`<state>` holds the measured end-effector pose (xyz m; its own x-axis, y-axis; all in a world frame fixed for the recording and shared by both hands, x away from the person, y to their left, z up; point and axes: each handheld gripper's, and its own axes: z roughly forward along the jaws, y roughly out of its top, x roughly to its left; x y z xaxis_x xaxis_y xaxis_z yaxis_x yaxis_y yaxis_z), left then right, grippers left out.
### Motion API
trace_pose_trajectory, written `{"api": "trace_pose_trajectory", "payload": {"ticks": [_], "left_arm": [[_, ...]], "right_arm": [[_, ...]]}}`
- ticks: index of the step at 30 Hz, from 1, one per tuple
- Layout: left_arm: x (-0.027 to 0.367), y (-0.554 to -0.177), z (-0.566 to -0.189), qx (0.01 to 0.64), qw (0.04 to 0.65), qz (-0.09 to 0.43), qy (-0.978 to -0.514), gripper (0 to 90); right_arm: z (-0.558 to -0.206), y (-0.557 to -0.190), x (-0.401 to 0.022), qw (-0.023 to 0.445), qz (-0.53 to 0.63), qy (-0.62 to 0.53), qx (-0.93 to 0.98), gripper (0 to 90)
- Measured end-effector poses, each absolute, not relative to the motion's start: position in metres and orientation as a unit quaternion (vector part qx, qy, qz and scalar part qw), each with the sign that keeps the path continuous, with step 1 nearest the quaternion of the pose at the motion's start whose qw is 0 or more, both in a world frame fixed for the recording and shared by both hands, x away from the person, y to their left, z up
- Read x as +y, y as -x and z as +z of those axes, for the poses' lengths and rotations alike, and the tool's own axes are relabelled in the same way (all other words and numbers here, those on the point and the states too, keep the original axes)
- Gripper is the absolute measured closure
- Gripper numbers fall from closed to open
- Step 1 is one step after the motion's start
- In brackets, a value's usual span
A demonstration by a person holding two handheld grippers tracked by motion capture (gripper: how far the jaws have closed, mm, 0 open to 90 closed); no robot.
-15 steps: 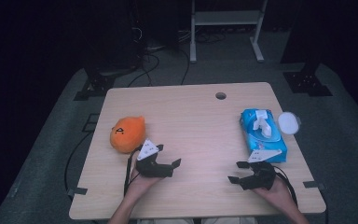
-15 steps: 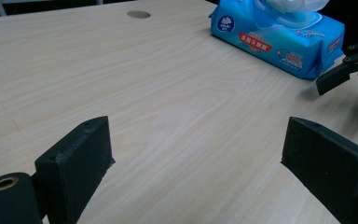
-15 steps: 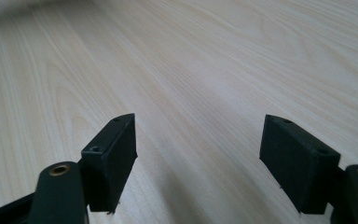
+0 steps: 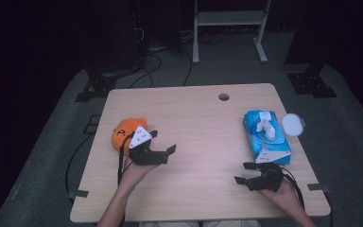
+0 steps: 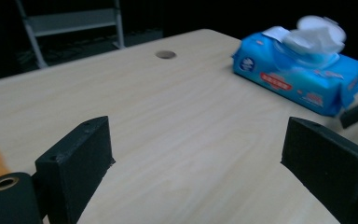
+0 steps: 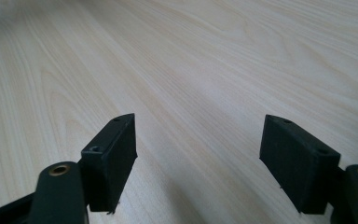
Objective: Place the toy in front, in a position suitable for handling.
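Orange plush toy (image 4: 125, 132) beside left gripper (image 4: 163, 149) (fingers apart); right gripper (image 4: 246, 173) likewise, empty

Dim room w/ grey carpet (image 4: 47, 156), pale wood table (image 4: 203, 123), white metal rack (image 4: 229, 19) behind.

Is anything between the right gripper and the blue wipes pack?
Nothing visible. The right gripper, jaws open, sits on bare table just nearer the person than the blue wipes pack, with no object between them.

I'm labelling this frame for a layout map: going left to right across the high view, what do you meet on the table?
Orange plush toy → left gripper → right gripper → blue wipes pack → white round lid.
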<state>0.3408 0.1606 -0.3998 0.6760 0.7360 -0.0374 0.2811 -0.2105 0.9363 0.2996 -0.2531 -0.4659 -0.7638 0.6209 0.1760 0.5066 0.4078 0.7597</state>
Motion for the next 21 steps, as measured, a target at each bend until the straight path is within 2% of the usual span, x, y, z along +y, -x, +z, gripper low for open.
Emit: {"api": "trace_pose_trajectory", "payload": {"ticks": [10, 21], "left_arm": [[0.198, -0.355, -0.384, 0.379, 0.53, 0.266, -0.711, 8.1], [0.223, -0.363, -0.393, 0.406, 0.506, 0.29, -0.703, 8.1]], "right_arm": [[-0.468, -0.303, -0.252, 0.062, 0.426, -0.34, 0.836, 25.8], [-0.467, -0.302, -0.252, 0.064, 0.427, -0.34, 0.835, 25.8]]}}
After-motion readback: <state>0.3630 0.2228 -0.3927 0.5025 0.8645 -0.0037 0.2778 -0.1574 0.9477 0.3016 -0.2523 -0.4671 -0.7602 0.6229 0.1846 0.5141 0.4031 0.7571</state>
